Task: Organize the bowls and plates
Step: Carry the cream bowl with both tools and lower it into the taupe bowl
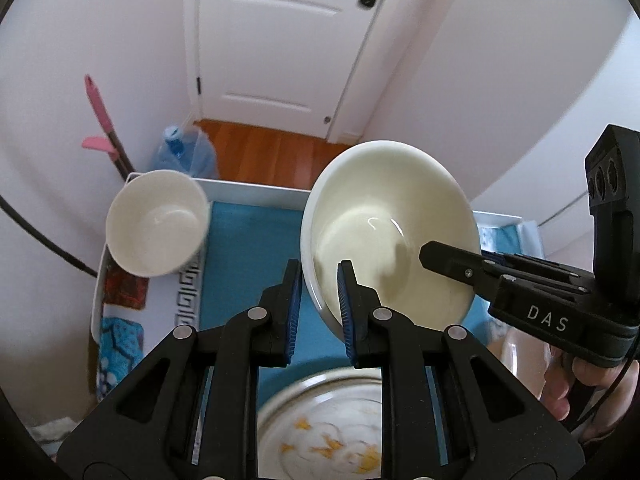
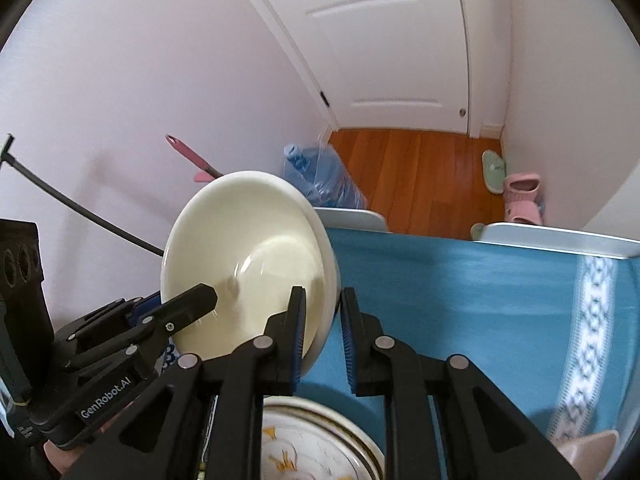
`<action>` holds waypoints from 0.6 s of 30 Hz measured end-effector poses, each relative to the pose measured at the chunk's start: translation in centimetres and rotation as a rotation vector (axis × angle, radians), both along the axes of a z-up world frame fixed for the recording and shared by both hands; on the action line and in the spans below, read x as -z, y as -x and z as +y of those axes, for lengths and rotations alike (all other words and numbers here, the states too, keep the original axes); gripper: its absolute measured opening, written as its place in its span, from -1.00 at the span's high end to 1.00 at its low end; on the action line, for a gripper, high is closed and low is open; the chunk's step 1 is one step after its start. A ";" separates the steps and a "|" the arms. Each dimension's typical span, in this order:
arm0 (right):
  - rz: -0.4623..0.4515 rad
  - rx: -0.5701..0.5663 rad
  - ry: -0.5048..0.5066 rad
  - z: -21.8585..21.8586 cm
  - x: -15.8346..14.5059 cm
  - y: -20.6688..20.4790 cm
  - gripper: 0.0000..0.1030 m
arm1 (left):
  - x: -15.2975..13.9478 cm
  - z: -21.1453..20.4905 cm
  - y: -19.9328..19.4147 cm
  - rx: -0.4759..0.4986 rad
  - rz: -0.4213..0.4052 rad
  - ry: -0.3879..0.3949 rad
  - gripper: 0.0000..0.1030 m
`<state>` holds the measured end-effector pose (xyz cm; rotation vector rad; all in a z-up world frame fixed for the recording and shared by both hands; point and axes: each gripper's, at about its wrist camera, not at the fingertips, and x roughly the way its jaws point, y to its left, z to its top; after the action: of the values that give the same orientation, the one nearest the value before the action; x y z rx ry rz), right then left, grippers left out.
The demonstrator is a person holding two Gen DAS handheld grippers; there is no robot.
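- White walls, a panelled door (image 1: 276, 40) and a strip of wood floor (image 2: 416, 172) lie behind a table (image 2: 460, 300) under a blue cloth with a patterned border.
- Held clear above that cloth is the large cream bowl (image 1: 390, 232), pinched at opposite sides of its rim by both tongs.
- Left tongs (image 1: 318, 306) are closed on the rim nearest their camera, one blue pad inside the wall and one outside; right tongs (image 2: 323, 334) grip the far rim the same way.
- Glazed ceramic by its look, so I judge it stiff, fairly heavy, slick under the pads and quick to chip if knocked or dropped.
- Rim grips on a thin, smooth wall are the only holds on offer; two opposed pinches should keep it from swinging.
- Being round, it has no long axis; its mouth faces up and tips somewhat toward the left camera, the base away from it.
- Directly below sits a flat plate (image 1: 332, 432) with orange motifs, apparently topping a short stack.
- Further left, a smaller white bowl (image 1: 158, 222) rests in a white tray (image 1: 256, 188) at the table's edge.
- Beyond the table stand a blue water bottle (image 2: 320, 180) and a pink-handled mop (image 1: 98, 120).
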<state>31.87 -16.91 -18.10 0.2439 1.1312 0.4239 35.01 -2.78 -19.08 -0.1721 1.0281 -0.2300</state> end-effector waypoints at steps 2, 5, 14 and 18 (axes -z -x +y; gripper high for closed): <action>-0.019 0.013 -0.002 -1.5 -1.3 1.4 0.69 | -1.1 -1.4 1.4 0.011 -0.017 0.001 0.69; -0.044 0.029 0.005 -3.9 -2.8 3.7 0.69 | -2.3 -4.0 3.6 0.029 -0.028 0.011 0.69; -0.074 0.107 0.035 -13.1 -4.9 11.0 0.69 | -3.4 -14.0 9.6 0.117 -0.050 0.035 0.69; -0.070 0.149 0.061 -17.1 -5.2 14.0 0.69 | -2.7 -18.0 11.3 0.172 -0.031 0.046 0.69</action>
<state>17.89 -34.03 -12.91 0.2562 1.0479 0.2635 23.74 -20.82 -16.36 -0.1214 1.0081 -0.4119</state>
